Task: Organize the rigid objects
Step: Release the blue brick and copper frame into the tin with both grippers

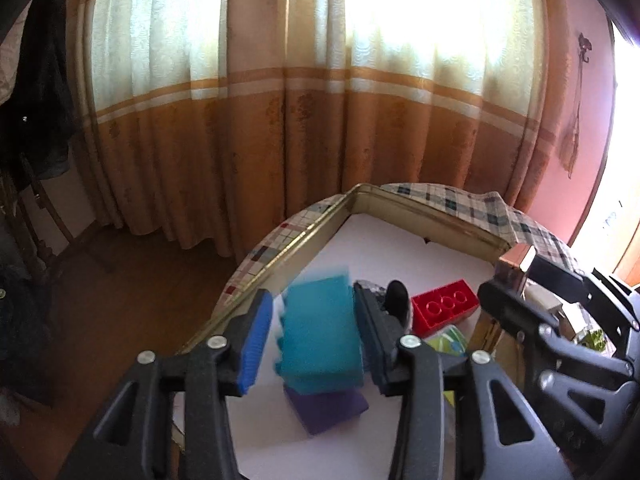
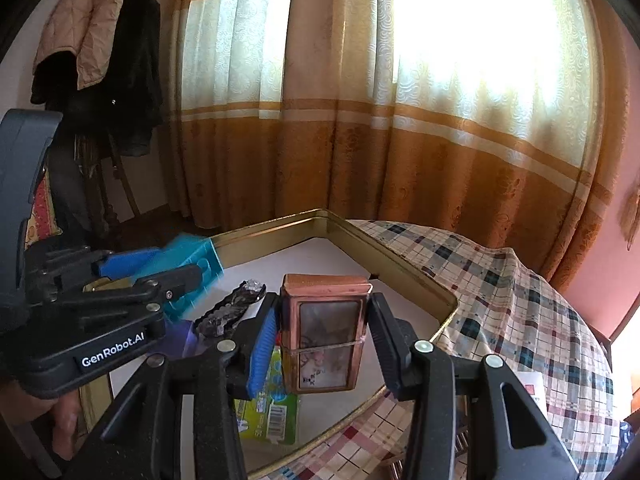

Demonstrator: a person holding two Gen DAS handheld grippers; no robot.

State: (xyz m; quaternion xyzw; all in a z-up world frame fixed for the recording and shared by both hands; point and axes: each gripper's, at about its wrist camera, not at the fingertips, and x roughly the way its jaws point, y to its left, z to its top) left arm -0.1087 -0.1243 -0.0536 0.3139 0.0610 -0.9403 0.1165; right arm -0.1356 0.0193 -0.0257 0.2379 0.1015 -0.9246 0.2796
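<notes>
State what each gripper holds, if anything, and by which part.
Neither seems to grip anything. The teal block is between the open jaws of the left gripper, the copper box between those of the right gripper, with small gaps beside each.

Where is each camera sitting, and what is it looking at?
Left wrist: rides the left gripper, looking along its fingers at the teal block over the gold tray; the right gripper shows at right.
Right wrist: rides the right gripper, looking at the copper box; the left gripper and a hand show at left.
Both share tray, teal block, curtain.
</notes>
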